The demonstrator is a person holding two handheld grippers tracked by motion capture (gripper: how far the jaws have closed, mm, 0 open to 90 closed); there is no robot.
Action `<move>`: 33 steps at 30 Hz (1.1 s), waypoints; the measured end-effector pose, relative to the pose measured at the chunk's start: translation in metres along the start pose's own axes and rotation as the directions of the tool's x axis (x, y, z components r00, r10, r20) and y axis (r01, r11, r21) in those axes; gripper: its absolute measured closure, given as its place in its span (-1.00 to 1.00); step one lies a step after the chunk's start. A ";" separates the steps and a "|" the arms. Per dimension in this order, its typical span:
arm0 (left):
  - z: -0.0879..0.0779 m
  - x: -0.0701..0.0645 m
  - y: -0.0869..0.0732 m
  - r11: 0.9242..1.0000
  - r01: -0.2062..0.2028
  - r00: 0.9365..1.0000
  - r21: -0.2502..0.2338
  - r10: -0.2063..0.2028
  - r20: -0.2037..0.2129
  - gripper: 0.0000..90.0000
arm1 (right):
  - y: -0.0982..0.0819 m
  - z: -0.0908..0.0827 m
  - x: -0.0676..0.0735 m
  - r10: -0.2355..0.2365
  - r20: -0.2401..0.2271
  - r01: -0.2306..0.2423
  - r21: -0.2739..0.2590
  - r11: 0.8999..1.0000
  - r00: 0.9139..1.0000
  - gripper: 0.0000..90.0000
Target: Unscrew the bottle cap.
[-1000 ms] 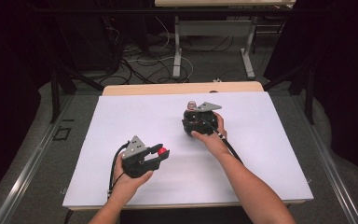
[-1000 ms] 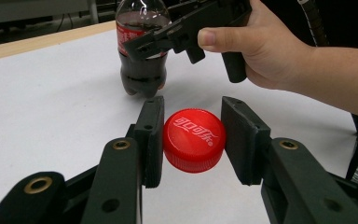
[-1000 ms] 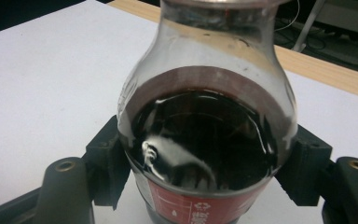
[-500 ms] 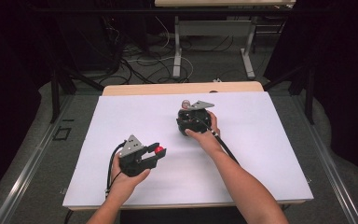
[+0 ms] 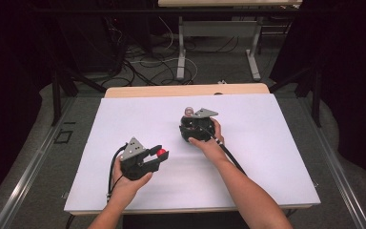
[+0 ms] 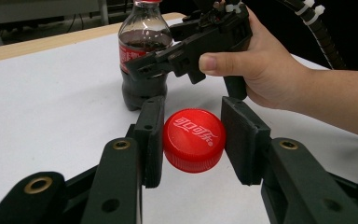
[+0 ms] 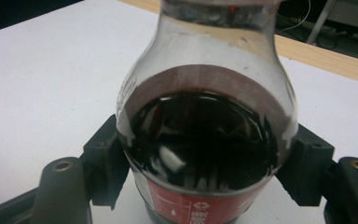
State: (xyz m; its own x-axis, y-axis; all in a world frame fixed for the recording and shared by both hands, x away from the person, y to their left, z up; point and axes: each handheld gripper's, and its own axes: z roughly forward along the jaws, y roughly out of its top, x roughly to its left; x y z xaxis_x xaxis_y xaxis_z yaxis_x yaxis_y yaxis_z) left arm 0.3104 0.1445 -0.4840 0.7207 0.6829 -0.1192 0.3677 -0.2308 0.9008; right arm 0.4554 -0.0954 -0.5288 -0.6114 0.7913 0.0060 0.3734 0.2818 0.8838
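Note:
A red bottle cap sits between the pads of my left gripper, which is shut on it just above the white sheet. From above, that cap shows at the tip of the left gripper, left of centre. A small cola bottle without its cap stands upright on the table. My right gripper is shut on its body; its jaws have just been opening a little, with the bottle still between the pads. The bottle and the right gripper stand just beyond the cap.
A white sheet covers the table, with a wooden strip along the far edge. Beyond it lie floor cables and the legs of another table. Metal rails run along both sides.
My right gripper has shifted slightly to the left with the bottle. The left gripper and the cap have stayed put.

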 end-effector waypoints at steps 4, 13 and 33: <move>0.000 0.000 0.000 1.000 0.002 1.000 0.001 -0.002 -0.001 0.36 | 0.000 0.000 0.000 -0.002 0.001 0.002 0.006 1.000 1.000 -0.38; 0.001 0.000 -0.001 1.000 0.004 1.000 -0.002 -0.004 -0.002 0.36 | 0.000 0.000 -0.001 0.008 0.003 -0.008 0.006 1.000 1.000 -0.42; 0.010 0.007 -0.006 0.999 0.020 1.000 0.031 -0.019 -0.008 0.36 | 0.004 -0.030 -0.001 0.069 0.001 -0.069 -0.033 0.997 0.998 -0.89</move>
State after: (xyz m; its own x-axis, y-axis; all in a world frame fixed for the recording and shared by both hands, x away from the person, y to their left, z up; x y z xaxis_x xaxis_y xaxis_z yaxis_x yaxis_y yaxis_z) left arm 0.3192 0.1434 -0.4943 0.7086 0.6929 -0.1331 0.3995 -0.2386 0.8851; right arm 0.4362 -0.1114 -0.5109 -0.5838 0.8092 0.0663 0.3916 0.2091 0.8961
